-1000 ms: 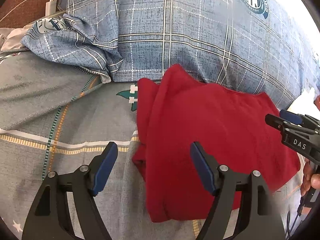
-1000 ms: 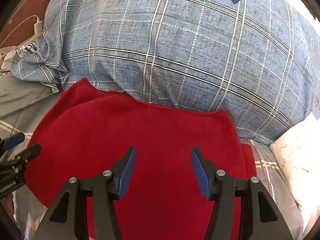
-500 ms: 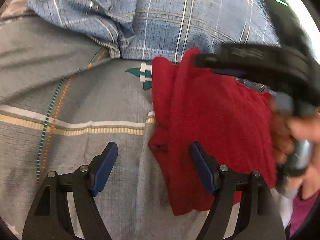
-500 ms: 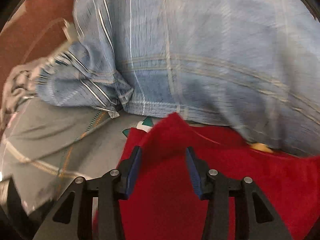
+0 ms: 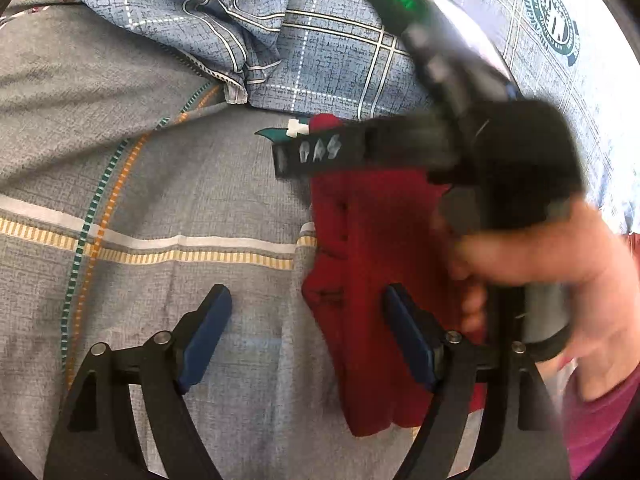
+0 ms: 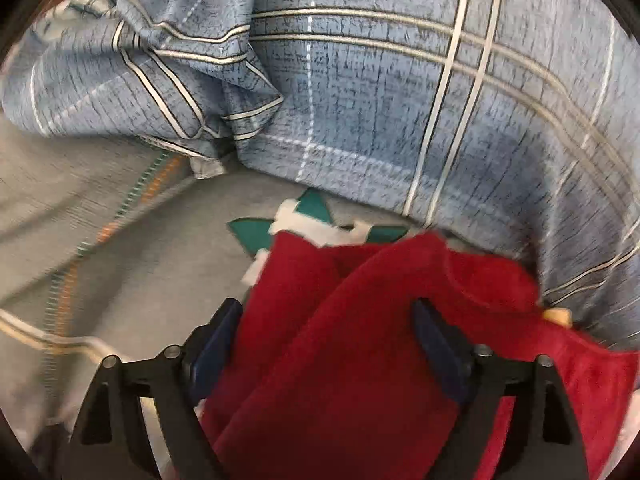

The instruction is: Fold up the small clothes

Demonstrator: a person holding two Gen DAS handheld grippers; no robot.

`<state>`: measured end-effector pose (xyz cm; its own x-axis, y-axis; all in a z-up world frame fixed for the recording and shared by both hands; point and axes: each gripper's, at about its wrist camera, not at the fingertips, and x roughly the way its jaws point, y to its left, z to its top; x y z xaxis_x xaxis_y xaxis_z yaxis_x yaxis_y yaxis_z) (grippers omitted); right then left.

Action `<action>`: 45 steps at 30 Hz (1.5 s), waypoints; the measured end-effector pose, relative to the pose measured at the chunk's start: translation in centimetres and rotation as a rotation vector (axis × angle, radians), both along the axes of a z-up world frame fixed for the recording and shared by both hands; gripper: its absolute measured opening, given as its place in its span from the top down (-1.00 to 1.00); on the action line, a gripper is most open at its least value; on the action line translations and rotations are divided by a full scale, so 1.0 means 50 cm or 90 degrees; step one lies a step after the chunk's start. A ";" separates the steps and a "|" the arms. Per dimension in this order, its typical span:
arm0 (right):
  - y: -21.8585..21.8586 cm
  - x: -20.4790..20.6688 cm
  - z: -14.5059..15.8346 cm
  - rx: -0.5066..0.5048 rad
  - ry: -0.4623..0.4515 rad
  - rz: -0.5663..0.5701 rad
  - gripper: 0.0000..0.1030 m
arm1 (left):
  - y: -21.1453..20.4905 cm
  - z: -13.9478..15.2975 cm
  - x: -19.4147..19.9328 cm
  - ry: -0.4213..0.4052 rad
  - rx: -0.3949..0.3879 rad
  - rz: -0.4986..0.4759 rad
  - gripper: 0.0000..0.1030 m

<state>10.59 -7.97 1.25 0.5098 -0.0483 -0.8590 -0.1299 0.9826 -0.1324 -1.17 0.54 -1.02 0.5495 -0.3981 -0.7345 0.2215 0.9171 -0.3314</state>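
Note:
A red folded garment [image 5: 372, 280] lies on the grey bedsheet [image 5: 160, 184], its far corner near the blue plaid pillow. My left gripper [image 5: 308, 336] is open and empty over the garment's left edge. My right gripper [image 6: 328, 344] is open, low over the garment's far left corner [image 6: 360, 320], with red cloth between its fingers. In the left wrist view the right gripper [image 5: 320, 152] crosses over the garment from the right, blurred, held by a hand [image 5: 540, 264].
A blue plaid pillow [image 6: 400, 100] lies right behind the garment, with a crumpled corner [image 5: 208, 20] at the left. The sheet has a teal and white print [image 6: 304, 220] at the garment's far corner and striped bands [image 5: 140, 248].
The right gripper has swung left across the garment to its far left corner. The left gripper has drifted a little left and nearer. Both stay open.

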 end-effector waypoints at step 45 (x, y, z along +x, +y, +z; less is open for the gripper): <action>-0.412 -0.265 0.275 0.313 -0.175 -0.078 0.74 | -0.206 0.218 -0.187 -0.153 0.054 -0.217 0.73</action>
